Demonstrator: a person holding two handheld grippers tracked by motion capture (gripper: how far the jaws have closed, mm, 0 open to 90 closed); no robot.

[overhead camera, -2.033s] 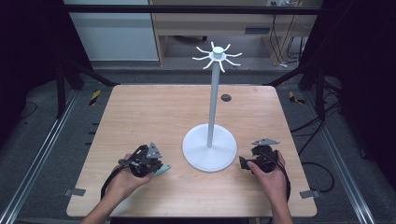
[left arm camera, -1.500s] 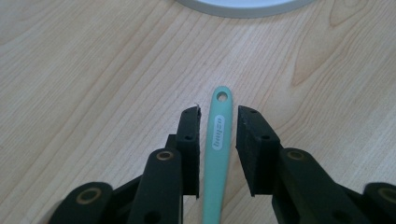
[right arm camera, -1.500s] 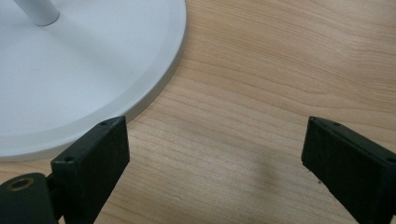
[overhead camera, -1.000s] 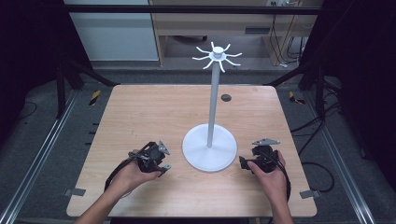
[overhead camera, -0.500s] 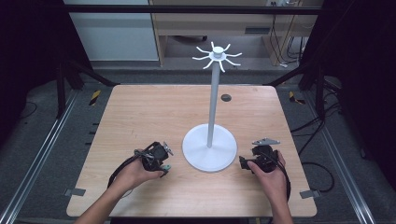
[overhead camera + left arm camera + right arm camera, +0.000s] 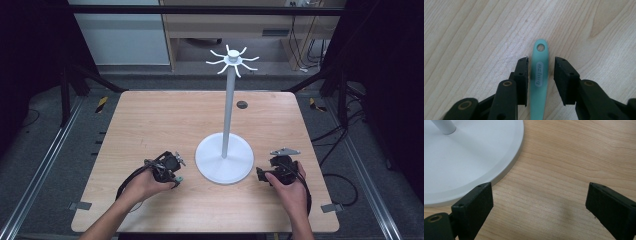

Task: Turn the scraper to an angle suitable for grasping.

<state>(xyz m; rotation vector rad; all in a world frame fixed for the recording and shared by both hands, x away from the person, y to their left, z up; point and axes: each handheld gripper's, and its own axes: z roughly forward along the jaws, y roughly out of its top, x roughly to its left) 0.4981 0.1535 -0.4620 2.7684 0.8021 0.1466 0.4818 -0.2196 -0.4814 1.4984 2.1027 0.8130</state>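
Left gripper view shows the left gripper [image 6: 541, 65] with jaws just closing around a teal handle [image 6: 539, 82] flat on the table [image 6: 474, 37], not yet pinching. It looks light, stiff, slick; grip mid-handle.

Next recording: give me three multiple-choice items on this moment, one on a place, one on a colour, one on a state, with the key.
1. Where does the white metal stand rest on the wooden table?
A. far left corner
B. between the two grippers
C. off the table

2. What colour is the flat plastic handle with a hole?
A. mint green
B. red
C. black

3. How are the right gripper's fingers?
A. clamped on the stand
B. wide apart over bare wood
C. holding the handle

Key: 1 B, the base sits between both hands in the high view. 2 A, seen between the left gripper's fingers. 3 B, nothing lies between them.
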